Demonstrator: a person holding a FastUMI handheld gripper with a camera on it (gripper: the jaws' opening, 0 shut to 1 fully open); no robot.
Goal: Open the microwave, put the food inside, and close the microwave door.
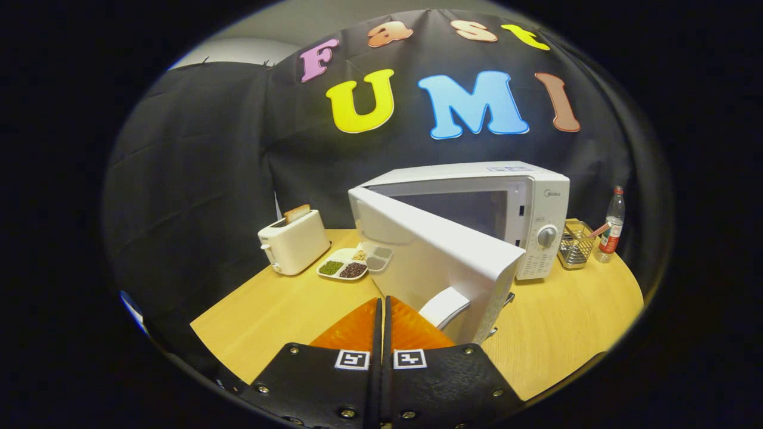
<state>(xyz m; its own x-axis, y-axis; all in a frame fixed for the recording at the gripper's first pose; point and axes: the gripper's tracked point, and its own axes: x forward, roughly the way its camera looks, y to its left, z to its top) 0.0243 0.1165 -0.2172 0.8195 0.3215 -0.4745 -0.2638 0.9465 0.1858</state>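
The microwave (477, 214) sits at the back of the round wooden table (286, 310), against the black cloth wall, and its door (435, 262) is swung wide open, hinged on the microwave's left side and reaching out toward the gripper. The door's handle (444, 307) shows at its near edge, just ahead of the fingertips and a touch to their right. The cavity behind the door looks pale and bare as far as the view lets one see. On the microwave's right face runs the control panel with a round dial (546, 236) and rows of small buttons below it.

The gripper (382, 301) hangs low in front of the microwave, its two fingers pressed together with nothing between them, tips close to the door's lower edge; whether they touch the door cannot be told.

Left of the microwave, just beside the door's hinge, lies a divided tray (351, 265) with the food: green bits in one compartment, dark bits in another, pale grains at the back, and a grey portion nearest the door. Further left of the microwave stands a white toaster (293, 243) with a slice of bread (296, 213) poking up from a slot.

Right of the microwave sits a wire basket (575, 244), and beyond that a clear bottle (612, 225) with a red cap and red label, upright near the table's rim.
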